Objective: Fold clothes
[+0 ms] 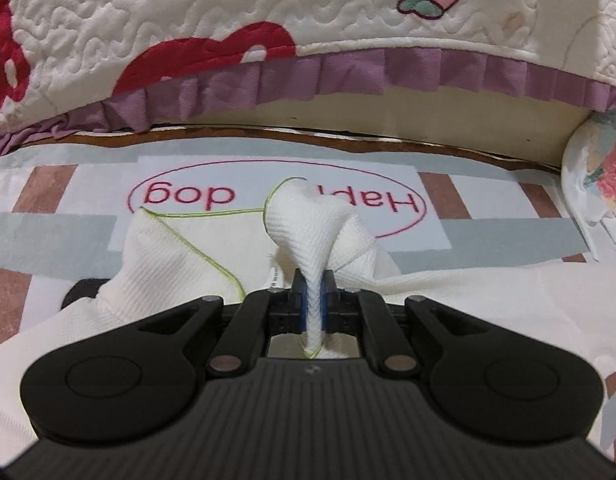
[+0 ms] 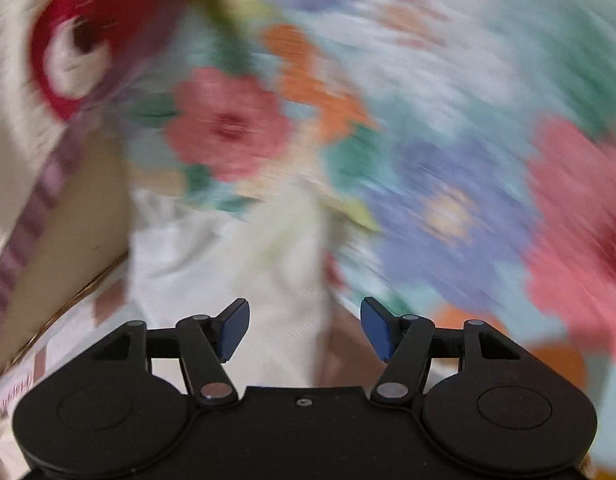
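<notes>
A white waffle-knit garment (image 1: 160,256) with green stitched edges lies on a patterned mat (image 1: 68,224). My left gripper (image 1: 315,300) is shut on a bunched fold of this garment, and the pinched cloth stands up in a peak above the blue pads. In the right wrist view my right gripper (image 2: 305,330) is open and empty, its blue pads (image 2: 234,330) wide apart. It points at a floral cloth (image 2: 427,160) with white fabric (image 2: 212,264) below it. That view is motion-blurred.
A quilted cream bedspread (image 1: 188,12) with a purple frill hangs over the bed edge behind the mat. The mat carries red "Happy dog" lettering (image 1: 180,196). A floral cloth (image 1: 599,176) lies at the right edge.
</notes>
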